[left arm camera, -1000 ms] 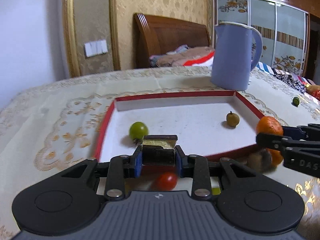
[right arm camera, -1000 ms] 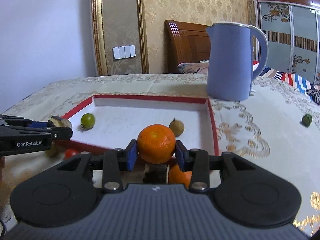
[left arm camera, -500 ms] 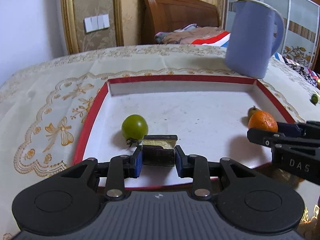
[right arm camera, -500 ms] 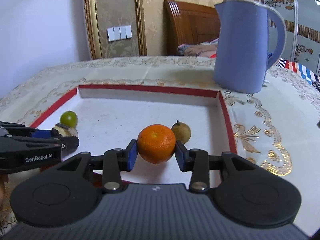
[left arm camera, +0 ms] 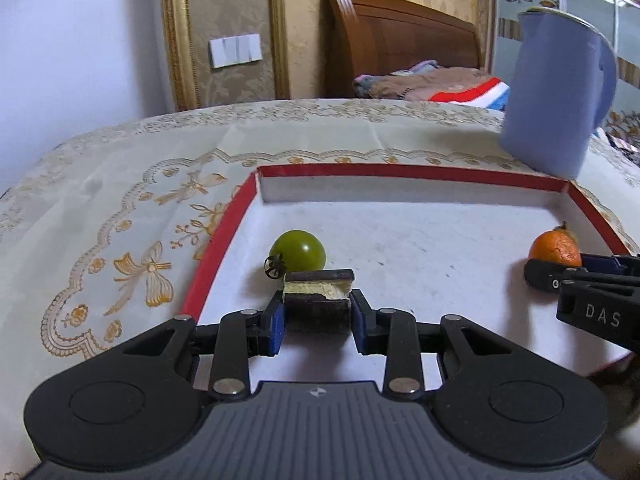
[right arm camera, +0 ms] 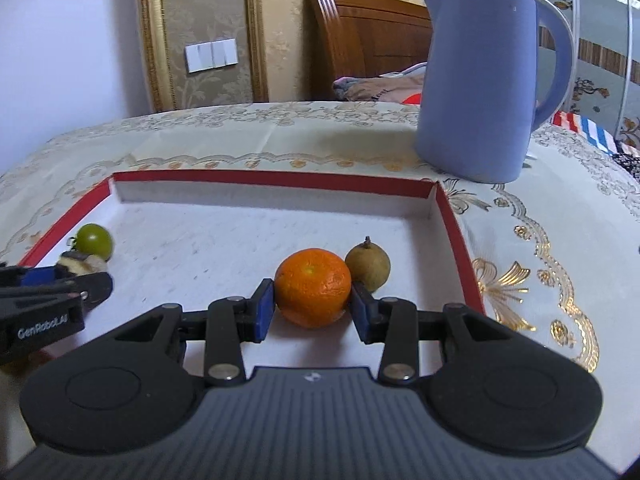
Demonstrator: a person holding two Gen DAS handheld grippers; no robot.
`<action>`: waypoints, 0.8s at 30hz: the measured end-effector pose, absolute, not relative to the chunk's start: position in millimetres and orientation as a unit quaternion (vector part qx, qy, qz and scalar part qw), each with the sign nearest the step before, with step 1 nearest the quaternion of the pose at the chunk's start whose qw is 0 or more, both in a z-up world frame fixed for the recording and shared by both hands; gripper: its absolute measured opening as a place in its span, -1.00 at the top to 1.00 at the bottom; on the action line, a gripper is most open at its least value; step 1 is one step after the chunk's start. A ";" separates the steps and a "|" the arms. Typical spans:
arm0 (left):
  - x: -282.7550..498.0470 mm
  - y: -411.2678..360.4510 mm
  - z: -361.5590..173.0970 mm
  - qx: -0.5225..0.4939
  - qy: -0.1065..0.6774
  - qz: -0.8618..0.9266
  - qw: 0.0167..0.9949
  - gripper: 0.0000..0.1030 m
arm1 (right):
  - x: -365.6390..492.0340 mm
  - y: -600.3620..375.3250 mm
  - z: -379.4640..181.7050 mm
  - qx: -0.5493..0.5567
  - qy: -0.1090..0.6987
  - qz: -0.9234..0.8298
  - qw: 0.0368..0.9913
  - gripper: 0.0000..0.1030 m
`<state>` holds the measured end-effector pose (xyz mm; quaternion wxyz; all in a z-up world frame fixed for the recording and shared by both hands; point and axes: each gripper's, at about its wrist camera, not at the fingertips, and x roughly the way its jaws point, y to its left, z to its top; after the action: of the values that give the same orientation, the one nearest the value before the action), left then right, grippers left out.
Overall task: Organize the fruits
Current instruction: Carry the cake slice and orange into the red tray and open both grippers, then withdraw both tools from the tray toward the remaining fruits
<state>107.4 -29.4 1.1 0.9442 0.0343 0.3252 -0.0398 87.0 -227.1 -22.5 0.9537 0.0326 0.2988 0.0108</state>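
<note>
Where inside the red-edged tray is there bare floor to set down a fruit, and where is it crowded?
Free: the tray floor's middle and back, between the green tomato and the brown fruit, up to the far wall. Crowded: the near left, where the left claw holds a banana piece, and the near right, around the right claw and its orange.

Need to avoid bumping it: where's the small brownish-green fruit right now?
In the right wrist view, the brownish-green fruit sits inside the red-rimmed tray near its right wall, just behind and right of the orange held in the right gripper.
</note>
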 end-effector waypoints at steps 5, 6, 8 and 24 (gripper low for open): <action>108.1 -29.2 -0.2 0.035 0.319 -0.032 0.947 0.27 | 96.1 -225.9 -22.1 0.027 0.299 0.003 0.954 0.26; 107.8 -29.1 -0.5 0.036 0.318 -0.026 0.947 0.12 | 95.8 -225.8 -22.0 0.026 0.299 0.003 0.954 0.26; 107.8 -27.0 -0.7 0.031 0.322 -0.025 0.946 -0.36 | 95.4 -227.6 -21.9 0.031 0.299 0.005 0.954 0.25; 107.7 -25.8 -2.4 0.023 0.327 -0.032 0.944 -0.60 | 76.5 -228.5 -16.5 0.021 0.264 -0.011 0.964 -0.62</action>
<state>107.7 -25.8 -2.4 0.9442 0.0230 0.3270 -0.0324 76.5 -228.5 -16.5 0.9644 0.0206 0.2635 -0.0108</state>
